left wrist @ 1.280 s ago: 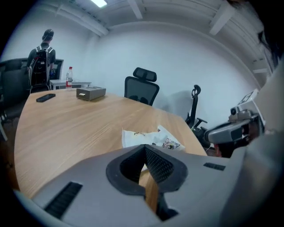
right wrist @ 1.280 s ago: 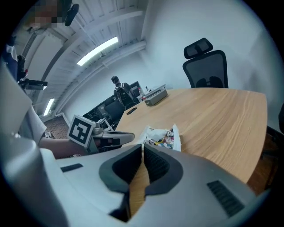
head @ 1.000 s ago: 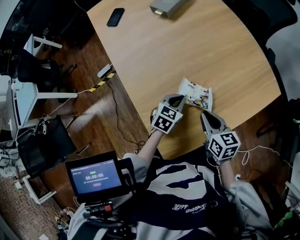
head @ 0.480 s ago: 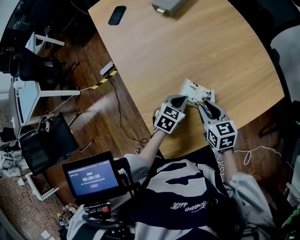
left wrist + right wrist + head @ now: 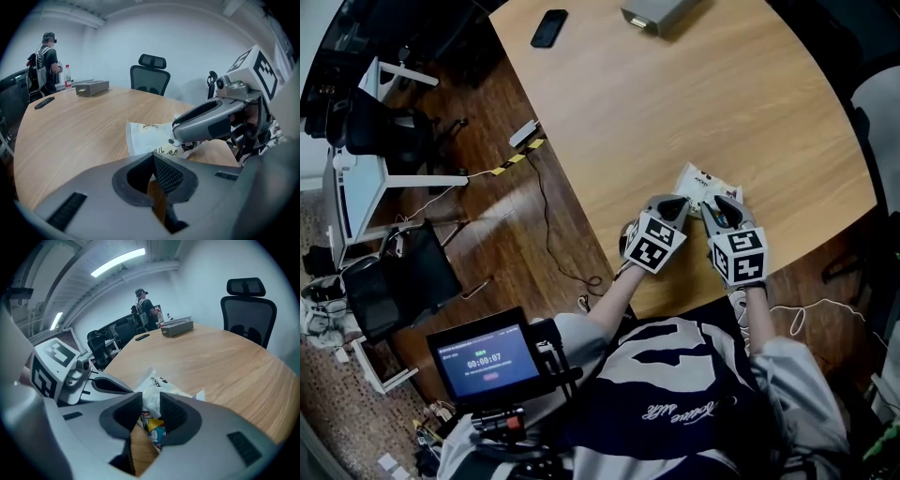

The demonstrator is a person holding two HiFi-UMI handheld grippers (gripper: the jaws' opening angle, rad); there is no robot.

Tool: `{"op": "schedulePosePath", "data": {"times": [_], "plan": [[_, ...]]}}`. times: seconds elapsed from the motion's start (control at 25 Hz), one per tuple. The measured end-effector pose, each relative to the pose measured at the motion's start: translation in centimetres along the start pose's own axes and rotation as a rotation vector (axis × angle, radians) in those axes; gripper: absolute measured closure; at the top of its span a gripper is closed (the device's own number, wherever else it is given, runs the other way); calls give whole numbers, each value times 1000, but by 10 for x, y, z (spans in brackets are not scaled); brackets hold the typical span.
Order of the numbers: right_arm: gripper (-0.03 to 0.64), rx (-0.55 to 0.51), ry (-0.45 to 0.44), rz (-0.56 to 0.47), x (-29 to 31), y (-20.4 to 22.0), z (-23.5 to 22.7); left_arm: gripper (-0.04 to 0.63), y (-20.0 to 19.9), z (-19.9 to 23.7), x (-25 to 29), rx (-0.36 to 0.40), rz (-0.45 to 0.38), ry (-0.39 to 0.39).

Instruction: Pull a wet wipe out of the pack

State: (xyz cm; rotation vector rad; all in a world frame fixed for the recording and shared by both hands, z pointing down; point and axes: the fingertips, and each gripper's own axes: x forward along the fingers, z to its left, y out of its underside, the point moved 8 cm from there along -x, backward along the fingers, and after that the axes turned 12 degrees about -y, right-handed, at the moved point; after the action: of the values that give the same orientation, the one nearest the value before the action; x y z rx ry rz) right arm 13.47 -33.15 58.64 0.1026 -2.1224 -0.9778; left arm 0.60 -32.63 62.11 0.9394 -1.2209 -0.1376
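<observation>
Left gripper [image 5: 153, 157] jaws together at wet wipe pack [image 5: 145, 136] edge, near table [image 5: 675, 112] near edge. Right gripper [image 5: 151, 404] jaws just opening, apart, white wipe [image 5: 150, 389] between.

Left claw [image 5: 678, 204] shut, angled down; right claw [image 5: 718, 206] beside it, jaws just opened, wipe [image 5: 151, 401] between them.

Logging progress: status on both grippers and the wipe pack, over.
Left gripper shut beside white printed plastic wipe pack. Right gripper just opened, white wipe tuft between jaws, ungripped. Nothing in the way.
</observation>
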Motion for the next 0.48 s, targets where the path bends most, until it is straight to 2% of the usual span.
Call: {"op": "schedulePosePath", "data": {"times": [0.24, 0.28, 0.36, 0.48], "plan": [[520, -8, 2, 13, 3, 5, -2, 592, 3, -3, 2, 10, -6, -13], [531, -4, 3, 18, 3, 5, -2, 592, 4, -4, 3, 10, -5, -13], [597, 7, 16, 25, 4, 4, -1, 592, 4, -4, 4, 8, -4, -13], [600, 18, 34, 11, 1, 2, 3, 592, 4, -4, 4, 8, -4, -14]]}}
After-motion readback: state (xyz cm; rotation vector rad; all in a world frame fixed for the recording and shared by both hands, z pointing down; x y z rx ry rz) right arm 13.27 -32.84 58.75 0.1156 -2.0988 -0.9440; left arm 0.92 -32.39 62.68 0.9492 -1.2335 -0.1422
